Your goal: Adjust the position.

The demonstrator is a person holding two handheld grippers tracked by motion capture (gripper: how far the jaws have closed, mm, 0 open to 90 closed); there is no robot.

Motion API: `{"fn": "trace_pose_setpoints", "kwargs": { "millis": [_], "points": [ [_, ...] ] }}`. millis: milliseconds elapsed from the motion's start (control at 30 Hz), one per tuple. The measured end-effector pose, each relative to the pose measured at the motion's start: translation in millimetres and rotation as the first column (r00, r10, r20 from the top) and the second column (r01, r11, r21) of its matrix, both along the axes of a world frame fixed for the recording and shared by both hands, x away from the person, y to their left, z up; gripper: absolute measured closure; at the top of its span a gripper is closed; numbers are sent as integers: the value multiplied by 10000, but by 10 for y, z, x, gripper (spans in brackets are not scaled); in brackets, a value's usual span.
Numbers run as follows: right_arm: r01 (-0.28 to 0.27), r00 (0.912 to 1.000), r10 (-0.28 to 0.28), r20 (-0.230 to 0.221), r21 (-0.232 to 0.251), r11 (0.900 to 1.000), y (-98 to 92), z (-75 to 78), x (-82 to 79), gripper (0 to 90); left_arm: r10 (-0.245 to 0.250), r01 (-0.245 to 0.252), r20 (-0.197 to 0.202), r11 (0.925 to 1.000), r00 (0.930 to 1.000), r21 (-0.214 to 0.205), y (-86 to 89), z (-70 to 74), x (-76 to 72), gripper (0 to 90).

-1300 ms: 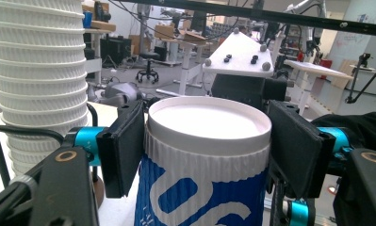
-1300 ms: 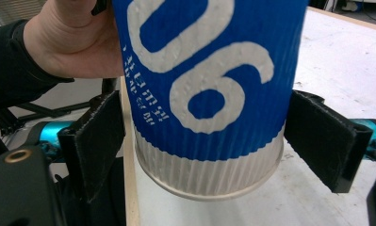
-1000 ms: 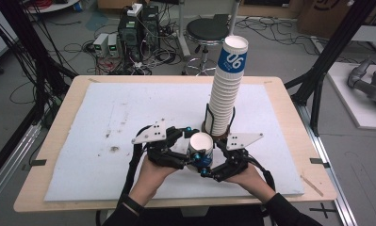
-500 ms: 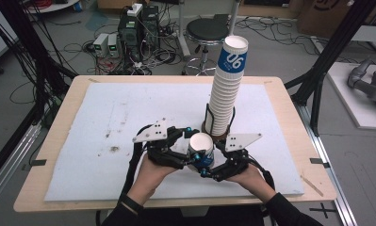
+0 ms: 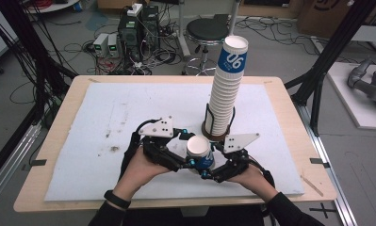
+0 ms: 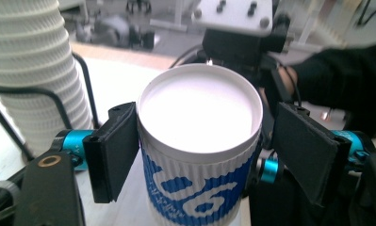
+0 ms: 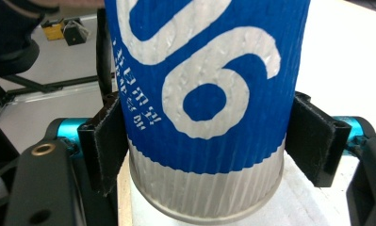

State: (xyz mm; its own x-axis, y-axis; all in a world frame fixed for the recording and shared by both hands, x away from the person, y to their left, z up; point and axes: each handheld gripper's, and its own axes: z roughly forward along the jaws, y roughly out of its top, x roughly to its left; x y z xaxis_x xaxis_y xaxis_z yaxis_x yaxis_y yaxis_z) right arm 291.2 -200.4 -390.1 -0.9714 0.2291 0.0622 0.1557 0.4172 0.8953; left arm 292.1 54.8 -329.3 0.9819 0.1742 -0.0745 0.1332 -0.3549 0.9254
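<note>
We read a white "06" on the blue band of the upturned cup (image 5: 199, 151) near the table's (image 5: 49, 155) front edge — right gripper (image 7: 207, 141) clasps it, its jaws just closing; left gripper (image 6: 200, 155), jaws just opening, stands released around it.

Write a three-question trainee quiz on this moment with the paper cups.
1. True or false: the single cup lies on its side.
2. Which gripper clamps that cup? A) left gripper B) right gripper
3. What stands just behind the cup in the high view?

Key:
1. False; it stands upright, mouth down.
2. B. Its jaws have just been closing and both pads press on the cup. The left jaws have just been opening, with one pad clear.
3. The tall stack of cups.
</note>
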Motion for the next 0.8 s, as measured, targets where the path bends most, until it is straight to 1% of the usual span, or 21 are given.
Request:
{"fn": "trace_pose_setpoints", "kwargs": {
  "millis": [33,67,100,133,167,200,233,300,333,400,467,533,567,600,700,767,800],
  "points": [
    [-37,10000,37,-48,-62,10000,6,-2,-4,228,-2,2,23,9997,10000,250,-8,9,-4,233],
    [-179,9998,177,-75,-274,9995,21,-12,-5,228,17,-19,53,9987,10000,511,-17,18,-10,233],
    [-155,9998,149,-164,-399,9991,24,-14,-16,229,10,-16,77,9977,10000,682,-25,23,-14,233],
    [-155,9998,149,-164,-399,9991,24,-14,-16,229,-21,8,130,9956,9999,940,-36,25,-21,233],
    [-256,9996,251,-102,-498,9984,36,-24,-12,229,-64,44,178,9938,9998,1112,-46,25,-23,233],
    [-279,9995,267,-190,-631,9976,46,-29,-22,229,-92,68,188,9925,9998,1217,-58,22,-27,234],
    [-313,9994,303,-142,-714,9970,60,-34,-34,229,-136,112,174,9911,9998,1329,-67,17,-29,251],
    [-375,9993,371,-70,-729,9966,65,-35,-33,229,-176,141,230,9892,9996,1457,-80,4,-29,267],
    [-388,9992,382,-93,-748,9964,68,-32,-41,229,-211,175,237,9897,9995,1423,-80,-2,-28,285],
    [-424,9991,421,-45,-733,9964,67,-29,-42,227,-228,201,190,9909,9996,1331,-69,-5,-20,292],
    [-427,9991,426,-23,-599,9973,57,-20,-37,202,-270,248,183,9936,9995,1101,-49,-1,-11,292],
    [-394,9992,396,51,-322,9987,40,-5,-29,190,-239,229,131,9970,9996,735,-21,3,-3,293],
    [-354,9994,354,-19,15,9994,13,12,-17,183,-205,199,126,9987,9997,478,-6,2,2,294],
    [-354,9994,354,-19,15,9994,13,12,-17,183,-176,172,150,9995,9997,272,15,5,6,294],
    [-138,9997,148,-191,548,9984,-43,45,-5,164,-103,110,212,9995,9997,-296,71,6,22,296],
    [26,9996,-3,-280,829,9966,-78,65,5,151,-6,21,178,9966,9998,-824,111,5,35,297],
    [55,9996,-29,-280,948,9955,-93,69,14,151,73,-56,164,9949,9998,-1009,132,8,41,298]
  ]
}}
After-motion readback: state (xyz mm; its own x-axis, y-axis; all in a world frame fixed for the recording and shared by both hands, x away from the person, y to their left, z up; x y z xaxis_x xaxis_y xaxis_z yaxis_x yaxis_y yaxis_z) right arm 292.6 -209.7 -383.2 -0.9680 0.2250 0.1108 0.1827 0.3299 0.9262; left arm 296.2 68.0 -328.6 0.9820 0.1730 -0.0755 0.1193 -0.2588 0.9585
